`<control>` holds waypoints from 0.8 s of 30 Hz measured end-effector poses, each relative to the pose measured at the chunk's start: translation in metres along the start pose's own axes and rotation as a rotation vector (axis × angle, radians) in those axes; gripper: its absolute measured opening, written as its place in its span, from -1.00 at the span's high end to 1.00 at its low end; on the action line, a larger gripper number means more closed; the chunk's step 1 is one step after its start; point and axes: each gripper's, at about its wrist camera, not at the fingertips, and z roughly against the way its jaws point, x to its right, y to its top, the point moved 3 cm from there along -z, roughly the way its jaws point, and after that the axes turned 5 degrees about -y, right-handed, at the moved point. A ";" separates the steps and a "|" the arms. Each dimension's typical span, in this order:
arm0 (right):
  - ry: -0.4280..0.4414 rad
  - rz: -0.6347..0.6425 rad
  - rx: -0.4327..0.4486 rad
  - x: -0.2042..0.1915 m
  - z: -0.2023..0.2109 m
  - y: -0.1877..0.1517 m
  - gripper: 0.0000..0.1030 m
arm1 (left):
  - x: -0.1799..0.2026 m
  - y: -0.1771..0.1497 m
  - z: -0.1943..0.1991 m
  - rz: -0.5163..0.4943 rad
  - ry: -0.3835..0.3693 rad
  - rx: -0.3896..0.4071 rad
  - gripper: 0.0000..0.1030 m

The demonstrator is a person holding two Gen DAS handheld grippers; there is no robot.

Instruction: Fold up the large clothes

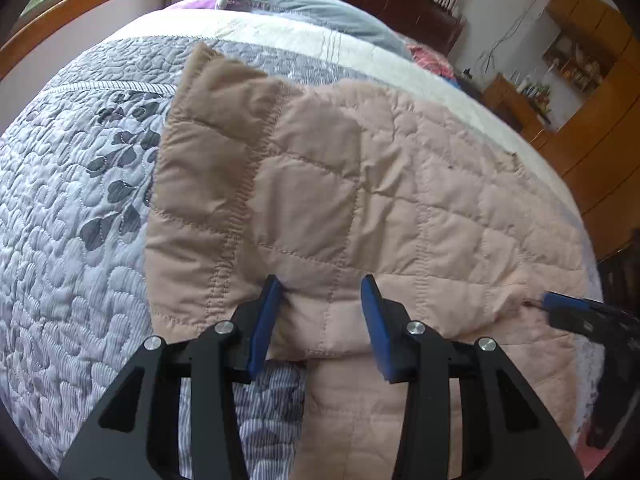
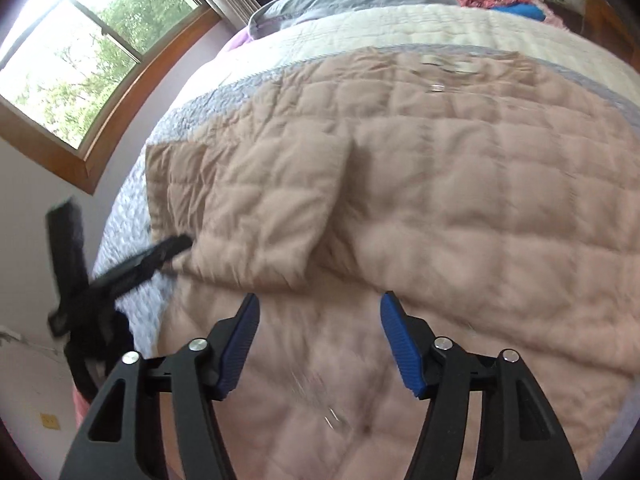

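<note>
Lying flat on bed [image 1: 60, 208]: pink quilted coat [image 1: 380, 200], sleeve folded over. Left gripper [image 1: 322, 320] and right gripper [image 2: 318, 340] hovering, fingers spread, gripping nothing. No readable labels.

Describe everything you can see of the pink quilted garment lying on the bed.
The quilted garment is pale pink padded fabric stitched in squares, soft and puffy. A darker tan panel lies at its left side, joined along a ribbed seam. It lies spread on the grey patterned bedspread, partly folded, with a flap doubled over. Its near edge hangs toward the camera. The left gripper is open with its fingers around a fold at that edge; the right gripper hangs open above it.
</note>
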 end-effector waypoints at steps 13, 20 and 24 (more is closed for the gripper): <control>0.078 -0.002 0.037 0.006 -0.001 0.022 0.85 | -0.023 0.023 0.051 0.019 0.091 0.168 0.20; -0.017 -0.026 0.201 0.058 0.078 0.021 0.85 | 0.003 0.025 0.046 -0.020 0.066 0.178 0.20; -0.092 -0.086 0.252 0.099 0.105 0.014 0.85 | 0.031 0.029 0.028 -0.070 0.059 0.158 0.20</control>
